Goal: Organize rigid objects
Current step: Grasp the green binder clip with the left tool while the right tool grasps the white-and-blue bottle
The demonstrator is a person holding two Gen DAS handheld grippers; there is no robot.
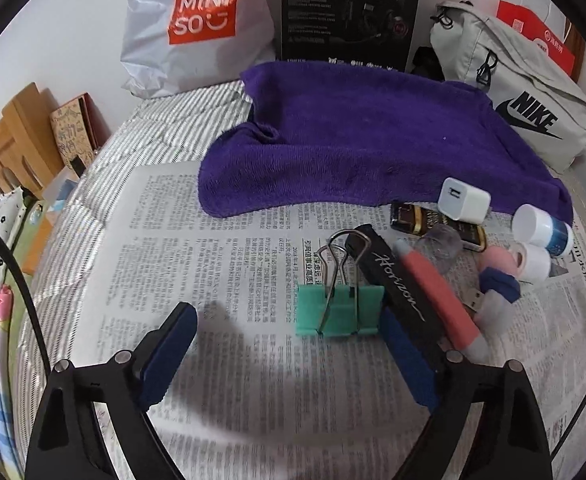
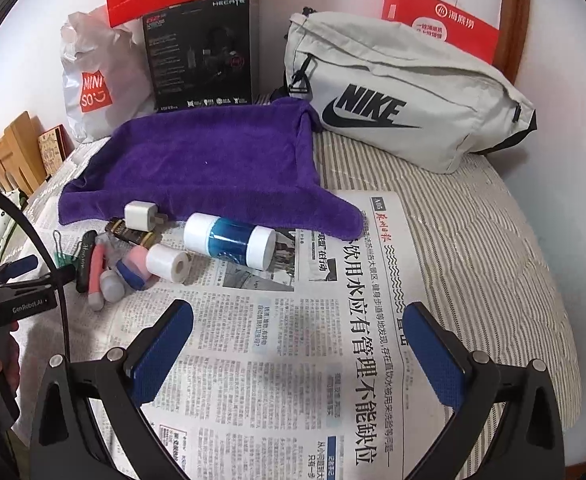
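We hold our left gripper [image 1: 289, 344] spread over the newspaper [image 1: 221, 280], the green clip [image 1: 339, 312] just ahead between its fingers. Our right gripper [image 2: 299, 340] hangs spread, well short of the bottle [image 2: 229, 240].

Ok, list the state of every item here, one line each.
Left tongs: open, empty.
Right tongs: open, empty.
Binder clip: handles up, on newspaper.
Blue bottle: lying down, capped.
Tape roll: on its side.
Charger: lying at towel edge.
Towel: spread flat.
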